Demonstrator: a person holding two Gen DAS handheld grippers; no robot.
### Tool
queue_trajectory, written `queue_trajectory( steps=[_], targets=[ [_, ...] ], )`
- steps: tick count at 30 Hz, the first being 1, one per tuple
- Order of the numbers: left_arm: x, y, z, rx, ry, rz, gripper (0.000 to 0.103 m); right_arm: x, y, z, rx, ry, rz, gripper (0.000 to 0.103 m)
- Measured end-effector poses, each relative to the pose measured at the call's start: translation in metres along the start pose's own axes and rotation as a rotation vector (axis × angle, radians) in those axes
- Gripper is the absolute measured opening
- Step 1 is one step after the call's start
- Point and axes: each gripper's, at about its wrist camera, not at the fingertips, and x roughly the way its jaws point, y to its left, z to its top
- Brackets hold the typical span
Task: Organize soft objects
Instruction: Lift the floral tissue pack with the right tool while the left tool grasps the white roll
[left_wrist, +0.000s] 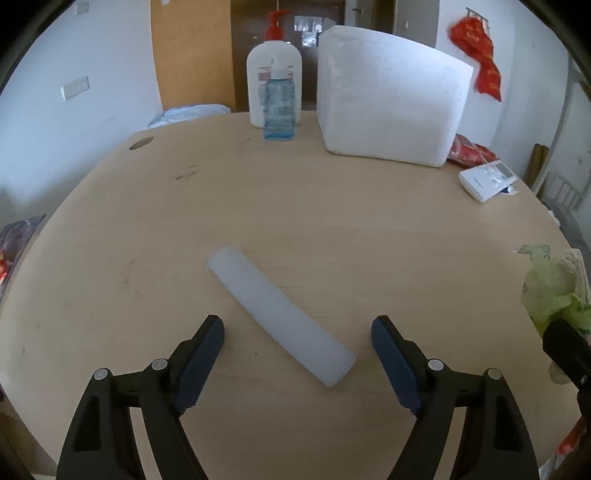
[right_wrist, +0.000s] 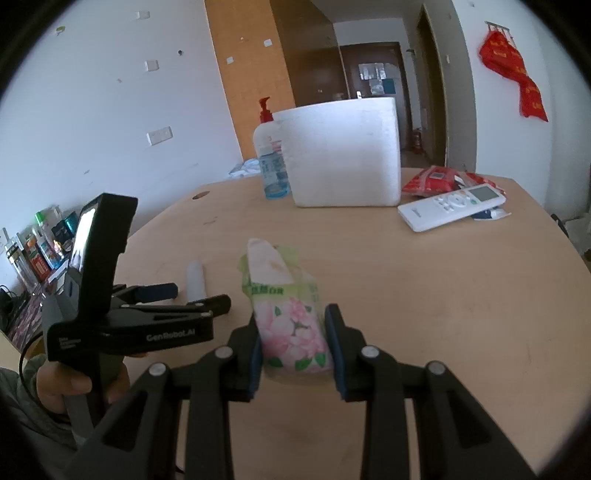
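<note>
A long white foam bar (left_wrist: 279, 314) lies slantwise on the wooden table (left_wrist: 332, 221). My left gripper (left_wrist: 297, 334) is open and its fingers straddle the bar's near end without touching it. The bar's tip (right_wrist: 195, 278) shows in the right wrist view behind the left gripper (right_wrist: 188, 295). My right gripper (right_wrist: 291, 332) is shut on a soft tissue pack (right_wrist: 291, 328) with pink flowers and a green torn wrapper, held just above the table. The pack (left_wrist: 554, 291) also shows at the right edge of the left wrist view.
A large white foam block (left_wrist: 391, 96) stands at the back of the table, with a white pump bottle (left_wrist: 273, 77) and a small blue bottle (left_wrist: 279, 107) to its left. A white remote (right_wrist: 452, 206) and red packets (right_wrist: 439, 181) lie at the back right.
</note>
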Motion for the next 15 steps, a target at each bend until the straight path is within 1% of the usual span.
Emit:
queue_trajectory(
  steps=[1,3,4,5,6,7,9,10,11,13,14,15],
  targets=[
    [0.0004,-0.0006,0.0002,0.000,0.001,0.006,0.081,0.0006,0.0000,0.0000,-0.001,0.001,0.004,0.035],
    [0.0005,-0.0007,0.0003,-0.012,-0.003,0.021,0.073,0.0015,-0.0003,0.0001,-0.004,0.003,0.010,0.035],
    [-0.0002,0.0008,0.0003,-0.025,-0.007,0.031,0.072,0.0021,-0.0010,0.0004,-0.004,0.004,0.013,0.035],
    [-0.0008,0.0016,0.0003,-0.037,-0.011,0.042,0.069,0.0022,-0.0012,0.0003,-0.005,0.005,0.016,0.035],
    [-0.0007,0.0019,0.0005,-0.043,-0.012,0.047,0.062,0.0025,-0.0019,0.0004,-0.006,0.005,0.018,0.035],
    [-0.0012,0.0017,0.0005,-0.045,-0.015,0.050,0.058,0.0027,-0.0022,0.0004,-0.006,0.005,0.019,0.035],
    [-0.0035,0.0011,0.0004,-0.047,-0.017,0.042,0.041,0.0027,-0.0029,0.0007,-0.006,0.005,0.018,0.035],
    [-0.0042,0.0011,0.0000,-0.049,-0.019,0.041,0.039,0.0028,-0.0039,0.0011,-0.005,0.006,0.018,0.035],
    [-0.0049,0.0005,-0.0003,-0.046,-0.020,0.036,0.034,0.0028,-0.0043,0.0012,-0.006,0.006,0.018,0.035],
    [-0.0052,0.0022,-0.0010,-0.053,-0.027,0.029,0.027,0.0026,-0.0045,0.0012,-0.007,0.006,0.018,0.035],
    [-0.0058,0.0051,-0.0010,-0.065,-0.037,0.021,0.020,0.0026,-0.0046,0.0012,-0.007,0.006,0.018,0.035],
    [-0.0067,0.0064,-0.0005,-0.070,-0.048,0.021,0.017,0.0028,-0.0049,0.0012,-0.009,0.005,0.020,0.035]
  ],
)
